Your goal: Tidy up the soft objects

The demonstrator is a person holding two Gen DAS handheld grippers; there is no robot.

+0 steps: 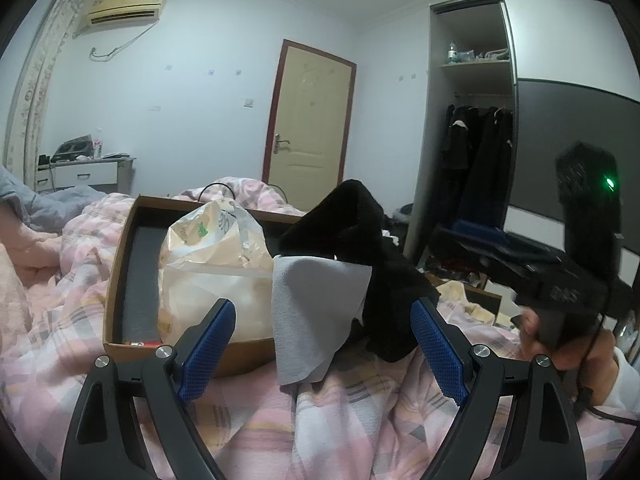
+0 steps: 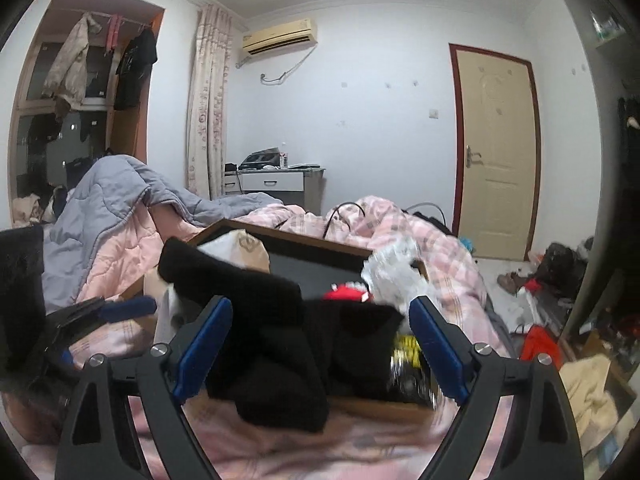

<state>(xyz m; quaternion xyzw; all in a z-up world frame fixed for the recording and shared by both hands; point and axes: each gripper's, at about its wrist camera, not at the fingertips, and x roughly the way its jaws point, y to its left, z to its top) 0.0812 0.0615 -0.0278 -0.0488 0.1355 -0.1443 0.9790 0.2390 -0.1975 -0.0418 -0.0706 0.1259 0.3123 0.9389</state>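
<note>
A brown cardboard box (image 1: 120, 264) with a dark lining lies on the pink checked bedding. A white plastic bag (image 1: 208, 256) sits in it. A black knitted cloth (image 1: 360, 236) and a pale grey cloth (image 1: 316, 312) hang over the box's near edge. My left gripper (image 1: 324, 344) is open just before the grey cloth, touching nothing. My right gripper (image 2: 320, 348) is open, its blue pads either side of the black cloth (image 2: 272, 340) draped over the box rim (image 2: 288, 236). A red item (image 2: 348, 294) and clear wrapping (image 2: 392, 272) lie in the box.
Pink checked quilt (image 1: 60, 280) covers the bed, with a grey quilt (image 2: 104, 196) heaped at the back. A white desk (image 2: 276, 180), a cream door (image 2: 496, 152) and an open wardrobe (image 1: 476, 140) stand around. Clothes and clutter (image 2: 548, 272) litter the floor at right.
</note>
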